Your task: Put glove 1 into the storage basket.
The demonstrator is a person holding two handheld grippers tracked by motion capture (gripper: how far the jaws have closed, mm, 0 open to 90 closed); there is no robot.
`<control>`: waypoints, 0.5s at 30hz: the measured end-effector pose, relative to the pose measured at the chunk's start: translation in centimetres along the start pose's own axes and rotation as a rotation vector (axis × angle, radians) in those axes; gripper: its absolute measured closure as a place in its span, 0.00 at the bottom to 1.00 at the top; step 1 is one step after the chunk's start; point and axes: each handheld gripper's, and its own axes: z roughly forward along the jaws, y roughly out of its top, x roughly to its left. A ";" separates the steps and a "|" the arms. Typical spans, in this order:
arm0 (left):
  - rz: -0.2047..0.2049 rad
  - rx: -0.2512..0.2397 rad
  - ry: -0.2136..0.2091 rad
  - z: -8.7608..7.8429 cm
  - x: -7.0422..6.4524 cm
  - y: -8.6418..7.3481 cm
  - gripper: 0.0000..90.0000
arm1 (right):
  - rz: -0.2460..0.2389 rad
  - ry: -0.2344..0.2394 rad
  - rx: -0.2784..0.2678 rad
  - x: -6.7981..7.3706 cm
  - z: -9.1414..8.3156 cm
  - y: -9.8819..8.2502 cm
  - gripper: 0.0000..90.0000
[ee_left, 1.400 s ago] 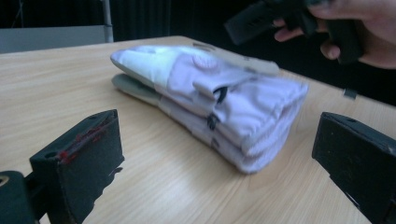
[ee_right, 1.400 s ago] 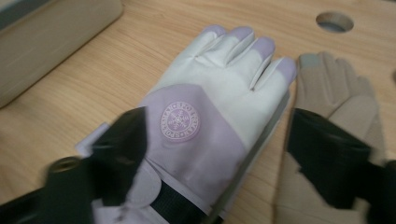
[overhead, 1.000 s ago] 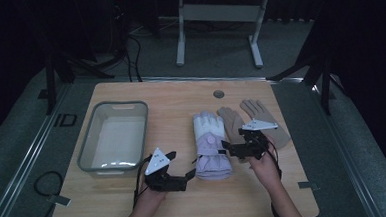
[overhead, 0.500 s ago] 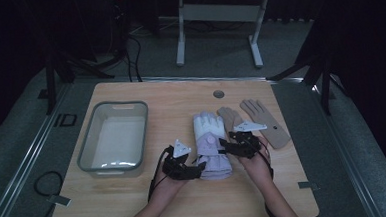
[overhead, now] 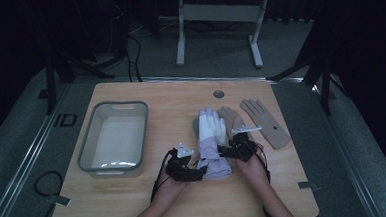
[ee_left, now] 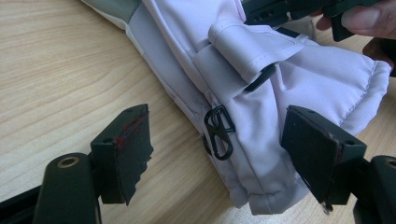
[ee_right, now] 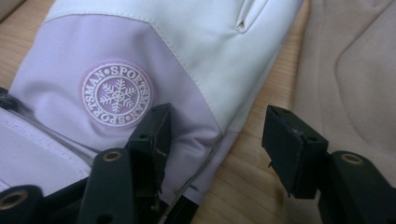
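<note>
A lilac and white ski glove (overhead: 210, 146) lies palm down in the middle of the table, cuff toward me. My left gripper (overhead: 198, 174) is at the cuff's left edge. In the left gripper view its jaws (ee_left: 219, 154) have just been closing and straddle the cuff hem and a black clip (ee_left: 218, 133) without pressing. My right gripper (overhead: 229, 151) is at the glove's right edge. Its jaws (ee_right: 219, 144) have just been opening a little. One jaw rests over the lilac part beside the snowflake badge (ee_right: 116, 93), and the glove's edge lies between them.
Two tan gloves (overhead: 264, 122) lie flat just right of the ski glove, the nearer one (ee_right: 355, 79) close to my right gripper. A grey tub (overhead: 85, 144) stands at the left. A round hole (overhead: 219, 93) marks the table's far middle.
Both grippers have come in and down to the ski glove. The left moved right to the cuff, the right moved left onto the glove's right edge.
</note>
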 end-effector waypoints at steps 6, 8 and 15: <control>-0.019 0.004 -0.018 0.4 0.3 -0.4 0.27 | -0.039 0.057 0.010 0.2 0.3 0.1 0.67; -0.021 0.003 -0.018 0.4 0.3 -0.4 0.27 | -0.024 0.073 0.017 0.0 0.4 0.1 0.68; -0.038 0.010 -0.068 0.7 0.5 -0.5 0.35 | 0.041 0.114 0.012 -0.4 0.4 -0.1 0.85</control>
